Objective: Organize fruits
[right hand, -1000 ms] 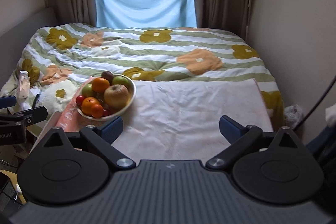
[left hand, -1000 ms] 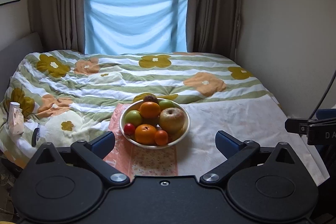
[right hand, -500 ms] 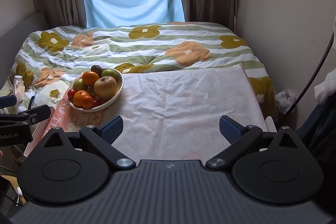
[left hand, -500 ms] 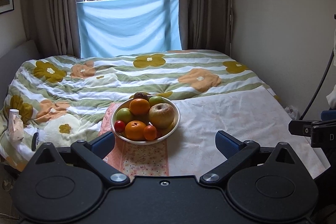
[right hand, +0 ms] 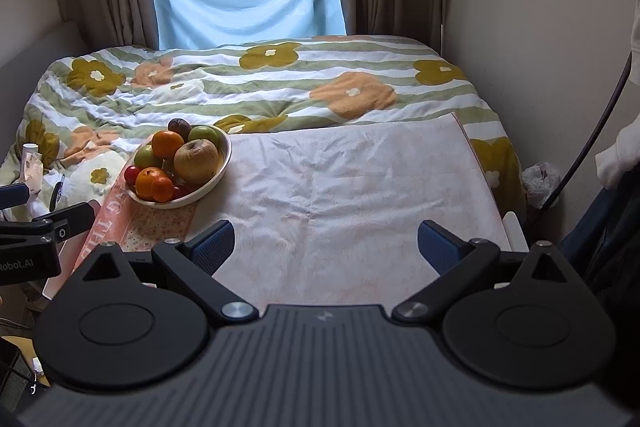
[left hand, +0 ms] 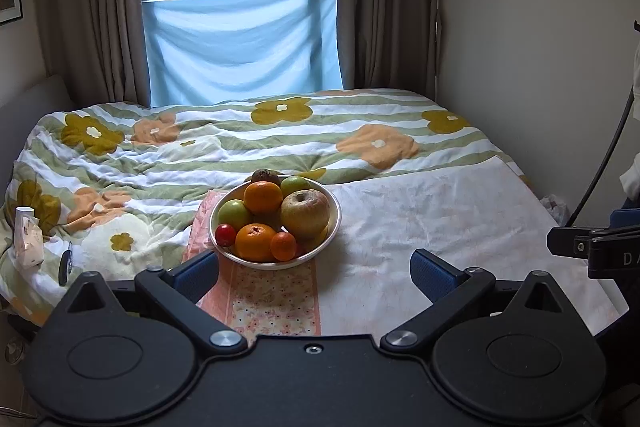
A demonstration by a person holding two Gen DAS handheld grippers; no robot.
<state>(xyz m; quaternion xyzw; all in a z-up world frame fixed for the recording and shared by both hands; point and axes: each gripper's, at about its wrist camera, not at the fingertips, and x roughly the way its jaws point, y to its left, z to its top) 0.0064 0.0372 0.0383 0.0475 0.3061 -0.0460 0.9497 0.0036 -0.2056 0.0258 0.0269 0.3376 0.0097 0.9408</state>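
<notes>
1. Both cameras sit higher and further back than a second ago: the bowl (left hand: 275, 223) now lies lower-centre in the left view with more window above it, and in the right view it has slid up and away to the left.
2. Neither gripper has closed on anything. The left gripper (left hand: 314, 269) is spread wide, empty, with the bowl just beyond its left finger; the right gripper (right hand: 326, 245) is likewise spread and empty, over bare cloth (right hand: 352, 179).
3. All the fruit in sight is heaped in the bowl – a big apple (left hand: 305, 213), two oranges (left hand: 263, 197) (left hand: 255, 242), green fruits, a small red one (left hand: 225, 235), a dark one at the back. The bowl stands on a patterned mat (left hand: 276, 301) at the cloth's left edge, on the bed.
4. For the task, my judgement is that the pull-back settles little: fruit gathered in one bowl fits a sorting job about to draw from it, or one ended with everything collected.
5. Left view looks straight onto the bowl and shows the right gripper's tip at its right edge. Right view shows what the left cannot – the wide bare stretch of cloth right of the bowl, lettering on the mat's side, and a pale sleeve (right hand: 618, 155) by the wall.
</notes>
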